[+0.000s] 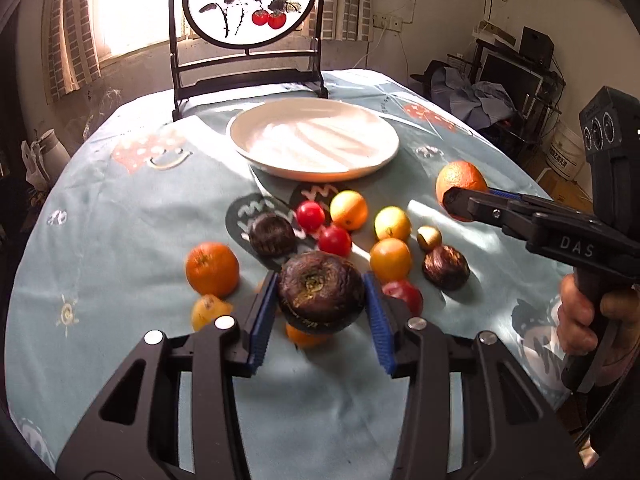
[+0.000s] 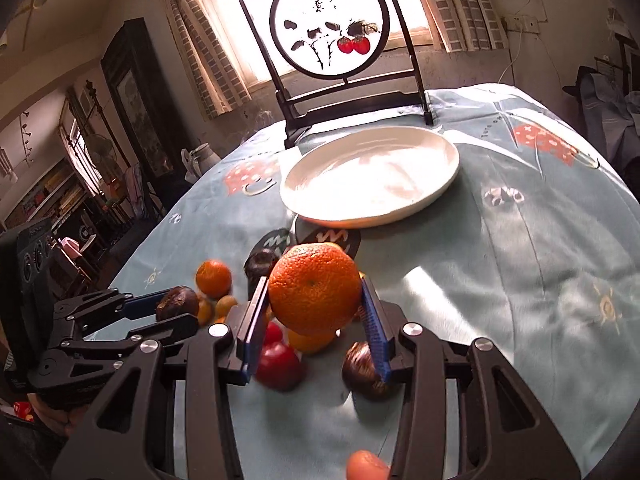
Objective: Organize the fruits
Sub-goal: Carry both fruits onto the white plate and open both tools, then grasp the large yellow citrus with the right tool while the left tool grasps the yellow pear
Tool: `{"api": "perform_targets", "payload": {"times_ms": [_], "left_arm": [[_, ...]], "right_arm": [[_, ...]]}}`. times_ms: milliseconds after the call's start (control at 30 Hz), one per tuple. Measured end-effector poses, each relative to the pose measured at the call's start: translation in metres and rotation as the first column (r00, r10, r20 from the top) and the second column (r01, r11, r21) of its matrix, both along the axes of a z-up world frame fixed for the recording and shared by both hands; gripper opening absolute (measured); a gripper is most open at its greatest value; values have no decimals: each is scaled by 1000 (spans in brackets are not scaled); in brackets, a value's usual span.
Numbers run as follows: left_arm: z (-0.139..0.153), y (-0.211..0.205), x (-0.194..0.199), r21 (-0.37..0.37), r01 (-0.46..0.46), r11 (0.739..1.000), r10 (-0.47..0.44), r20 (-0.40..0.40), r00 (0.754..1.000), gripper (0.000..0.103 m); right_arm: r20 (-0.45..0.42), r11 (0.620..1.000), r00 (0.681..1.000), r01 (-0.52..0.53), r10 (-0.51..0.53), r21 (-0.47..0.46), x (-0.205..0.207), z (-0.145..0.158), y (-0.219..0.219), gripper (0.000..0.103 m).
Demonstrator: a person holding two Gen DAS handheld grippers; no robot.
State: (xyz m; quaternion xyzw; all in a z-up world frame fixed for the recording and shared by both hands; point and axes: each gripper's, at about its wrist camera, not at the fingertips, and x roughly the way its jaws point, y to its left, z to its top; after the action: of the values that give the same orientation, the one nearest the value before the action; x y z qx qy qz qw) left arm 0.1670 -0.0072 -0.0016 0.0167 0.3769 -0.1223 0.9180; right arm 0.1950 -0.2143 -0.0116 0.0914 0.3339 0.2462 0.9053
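My left gripper [image 1: 322, 304] is shut on a dark brown mangosteen [image 1: 320, 286] and holds it above the fruit pile; it also shows in the right wrist view [image 2: 176, 306]. My right gripper [image 2: 314, 312] is shut on a large orange [image 2: 314, 290], lifted above the cloth; in the left wrist view the same orange [image 1: 460, 178] sits in its jaws at the right. A white plate [image 1: 248, 148] [image 2: 448, 184] stands empty beyond the pile. Loose on the cloth lie an orange [image 1: 212, 268], red fruits [image 1: 310, 216], yellow-orange fruits [image 1: 348, 210] and other mangosteens [image 1: 446, 267].
A framed round painting on a black stand [image 1: 248, 68] [image 2: 352, 104] stands behind the plate. The round table carries a light blue patterned cloth [image 1: 120, 216]. Furniture and clutter [image 1: 512, 80] stand beyond the table's right edge.
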Motion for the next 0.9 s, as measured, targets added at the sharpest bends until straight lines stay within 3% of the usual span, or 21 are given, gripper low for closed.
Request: {"api": "perform_targets", "payload": {"times_ms": [100,200,367,500,567,667,700,733,800,900], "left_arm": [[21,7,55,-13,-37,999,38,10,999,43],[26,3,112,7,-55,998,55,11,998,43],[3,-11,184,43,-58,997,61,-80,995,44],[-22,-21,211,89,-55,994,67,-136,988,44],[-29,-24,217,94,-59,994,73,-151,986,45],[-20,-25,209,129,-91,987,102,-86,991,78],[-12,-23,201,142,-100,985,108,-54,993,84],[-5,-21,192,149,-100,984,106,-30,994,85],[9,-11,168,155,-101,983,101,9,995,94],[20,14,129,159,-130,979,121,65,991,101]], "right_arm": [[22,997,998,66,-66,-32,53,6,4,44],[-14,995,996,86,-87,-60,104,-2,9,44],[-88,989,992,75,-86,-124,149,-28,19,44],[-110,987,992,50,-67,-150,156,-38,25,45],[-112,986,992,48,-66,-161,157,-38,27,45],[-102,984,993,40,-59,-175,151,-32,27,49],[-90,985,995,31,-47,-170,145,-28,26,49],[-72,986,997,24,-36,-167,138,-21,25,49],[-36,985,999,15,-22,-172,122,-9,23,60],[-41,989,999,-36,30,-146,96,-4,21,66]]}}
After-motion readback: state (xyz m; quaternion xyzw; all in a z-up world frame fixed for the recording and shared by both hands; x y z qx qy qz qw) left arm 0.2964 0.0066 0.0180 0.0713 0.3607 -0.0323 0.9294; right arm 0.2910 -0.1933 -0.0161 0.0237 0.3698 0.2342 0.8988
